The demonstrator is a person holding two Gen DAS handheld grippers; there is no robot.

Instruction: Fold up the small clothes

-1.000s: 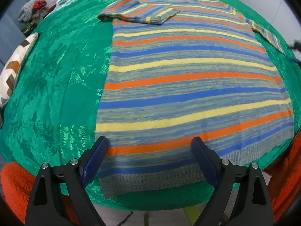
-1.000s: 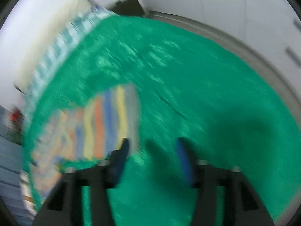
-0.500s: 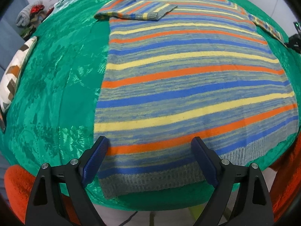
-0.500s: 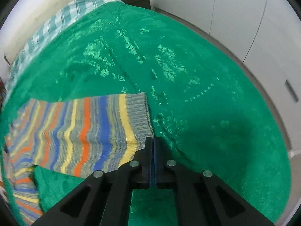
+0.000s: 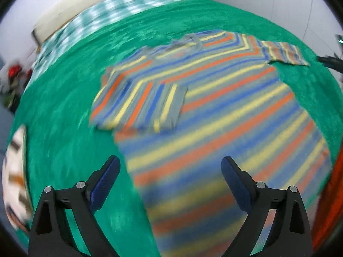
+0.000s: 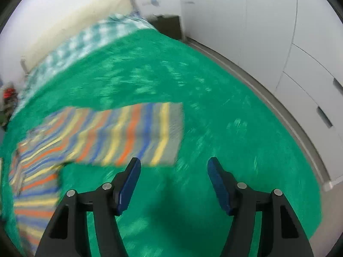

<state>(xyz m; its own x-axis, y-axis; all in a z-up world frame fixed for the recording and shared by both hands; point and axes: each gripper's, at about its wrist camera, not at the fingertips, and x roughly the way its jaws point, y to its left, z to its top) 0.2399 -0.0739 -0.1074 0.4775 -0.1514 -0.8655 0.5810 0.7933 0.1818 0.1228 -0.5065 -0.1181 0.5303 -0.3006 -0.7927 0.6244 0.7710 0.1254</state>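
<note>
The striped knit sweater (image 5: 214, 111) lies flat on the bed's green blanket (image 5: 64, 128), one sleeve (image 5: 139, 107) folded in over the chest, the other sleeve (image 6: 133, 132) stretched out sideways with its ribbed cuff flat on the cover. Wide bare blanket (plush, with a sheen) runs past that cuff to the bed's far edge by the white cabinets (image 6: 278, 42). The right tool (image 6: 173, 182) has just been opening; its blue pads stand apart above the blanket, nothing between them. The left tool (image 5: 170, 184) is spread wide over the sweater's body, holding nothing. A checked sheet (image 5: 103, 19) covers the head end.
</note>
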